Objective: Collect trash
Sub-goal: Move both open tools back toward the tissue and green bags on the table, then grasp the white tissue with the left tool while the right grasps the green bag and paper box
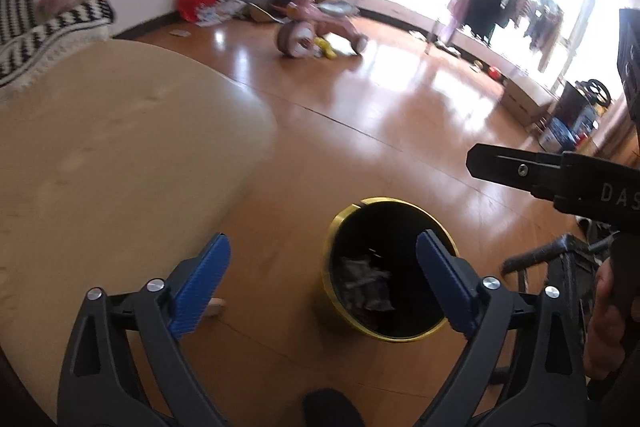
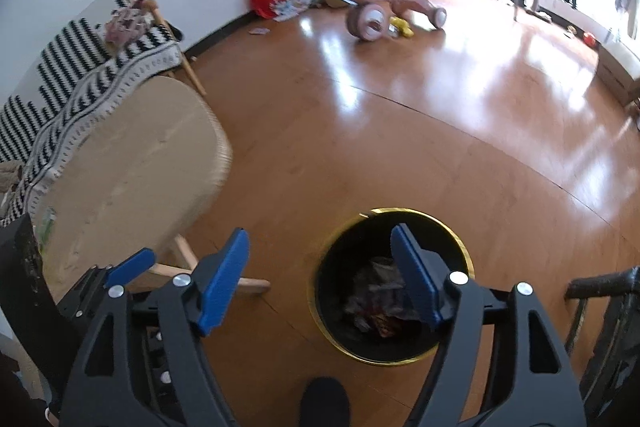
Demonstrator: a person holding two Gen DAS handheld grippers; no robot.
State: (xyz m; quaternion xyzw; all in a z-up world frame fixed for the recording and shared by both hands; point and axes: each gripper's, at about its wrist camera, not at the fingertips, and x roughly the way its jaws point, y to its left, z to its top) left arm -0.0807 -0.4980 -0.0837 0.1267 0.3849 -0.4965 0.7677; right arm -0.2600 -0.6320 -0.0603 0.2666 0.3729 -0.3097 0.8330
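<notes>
A black trash bin with a gold rim [image 1: 336, 227] stands on the wooden floor; it also shows in the right wrist view [image 2: 464, 247]. Crumpled wrappers [image 1: 366, 281] lie inside it, seen too in the right wrist view [image 2: 376, 303]. My left gripper [image 1: 322, 287] is open and empty, above the bin's left side. My right gripper [image 2: 320, 287] is open and empty, above the bin's left rim. The right gripper's black body [image 1: 560, 179] crosses the right of the left wrist view. A fingertip of the left gripper [image 2: 130, 267] shows at the lower left of the right wrist view.
A round light-wood table [image 1: 100, 147] [image 2: 132, 155] stands left of the bin. A black-and-white striped sofa throw [image 2: 72, 67] lies behind it. A pink tricycle [image 2: 384, 7] stands far across the floor. A dark chair [image 2: 608, 307] is at the right. A clothes rack [image 1: 500, 3] stands by the window.
</notes>
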